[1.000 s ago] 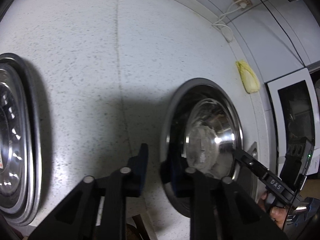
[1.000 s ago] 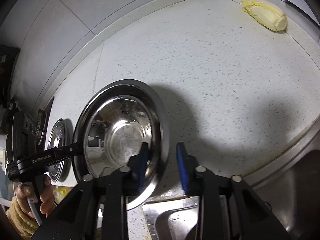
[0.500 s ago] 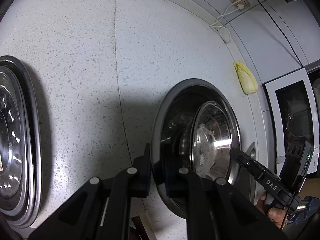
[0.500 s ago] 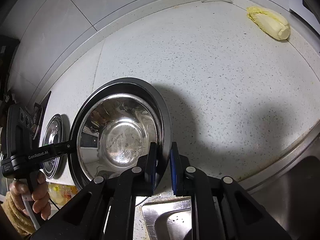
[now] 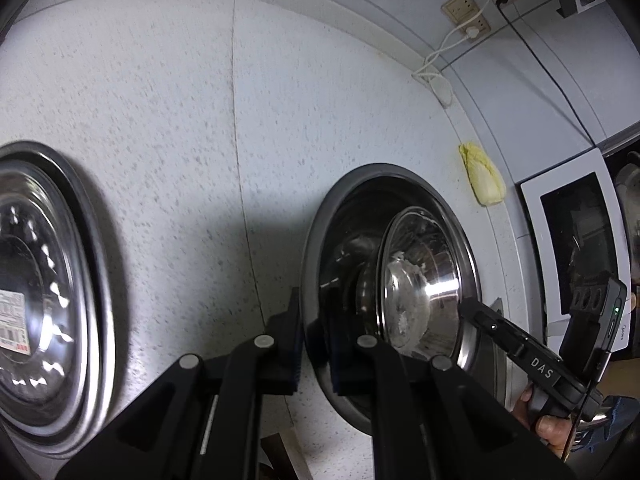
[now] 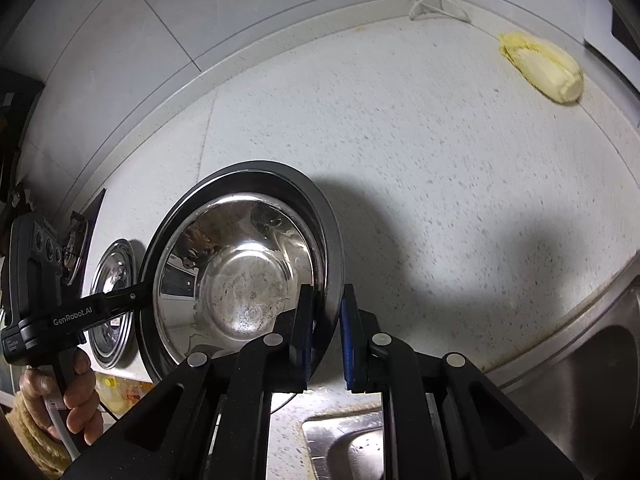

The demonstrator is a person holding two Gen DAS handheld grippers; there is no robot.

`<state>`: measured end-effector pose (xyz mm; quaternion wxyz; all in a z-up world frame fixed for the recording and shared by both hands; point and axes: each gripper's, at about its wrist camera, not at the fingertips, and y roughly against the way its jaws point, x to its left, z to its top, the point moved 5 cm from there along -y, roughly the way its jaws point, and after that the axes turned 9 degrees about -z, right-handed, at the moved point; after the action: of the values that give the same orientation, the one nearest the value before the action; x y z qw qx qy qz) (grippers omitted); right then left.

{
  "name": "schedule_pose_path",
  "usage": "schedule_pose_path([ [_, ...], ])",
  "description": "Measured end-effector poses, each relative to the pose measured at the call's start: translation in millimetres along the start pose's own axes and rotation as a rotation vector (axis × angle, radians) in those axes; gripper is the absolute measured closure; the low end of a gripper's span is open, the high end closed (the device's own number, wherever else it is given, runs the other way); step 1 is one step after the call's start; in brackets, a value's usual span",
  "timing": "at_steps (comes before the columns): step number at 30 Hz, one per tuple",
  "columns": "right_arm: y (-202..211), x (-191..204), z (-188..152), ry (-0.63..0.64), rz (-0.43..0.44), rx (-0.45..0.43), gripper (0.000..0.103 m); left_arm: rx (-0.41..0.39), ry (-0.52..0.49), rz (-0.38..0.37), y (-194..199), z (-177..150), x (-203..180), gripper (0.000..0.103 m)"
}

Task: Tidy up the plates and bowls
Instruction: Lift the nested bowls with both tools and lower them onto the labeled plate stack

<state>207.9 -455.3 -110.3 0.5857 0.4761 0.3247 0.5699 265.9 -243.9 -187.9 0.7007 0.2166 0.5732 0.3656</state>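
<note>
Bowl (image 6: 240, 276) inside plate (image 5: 320, 240), rim pinched by left gripper (image 5: 314, 344) and right gripper (image 6: 326, 336).

Ahead of my grippers a pale speckled countertop (image 5: 168, 128) runs to a raised lip under a grey tiled wall (image 6: 132, 36). Far right of my left gripper, wall sockets (image 5: 466, 10) feed a white cord (image 5: 436, 68) near a white microwave (image 5: 576, 240). Below my right gripper lies a steel sink (image 6: 580, 380), with soft shadows on the counter

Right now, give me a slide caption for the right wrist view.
Both grippers pinch opposite rims of a steel bowl on a speckled counter; cabbage behind.
</note>
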Motion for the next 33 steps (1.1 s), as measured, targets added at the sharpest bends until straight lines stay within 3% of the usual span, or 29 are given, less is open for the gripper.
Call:
schedule_pose_path([
  [7, 5.1, 26.5, 15.3, 0.029, 0.039, -0.016, 0.092, -0.059, 0.033, 0.007, 31.8, 10.2, 10.2, 0.094],
  [16, 16.5, 97.6, 27.1, 0.114, 0.147, -0.054, 0.092, -0.176, 0.083, 0.037, 116.4, 13.9, 48.5, 0.094],
  [25, 22.3, 193.9, 3.8, 0.159, 0.189, -0.061, 0.092, -0.225, 0.138, 0.049, 209.9, 1.7, 118.6, 0.093],
  [33, 23.8, 246.6, -19.4, 0.145, 0.194, -0.058, 0.092, -0.275, 0.114, 0.084, 272.2, -9.3, 157.4, 0.093],
])
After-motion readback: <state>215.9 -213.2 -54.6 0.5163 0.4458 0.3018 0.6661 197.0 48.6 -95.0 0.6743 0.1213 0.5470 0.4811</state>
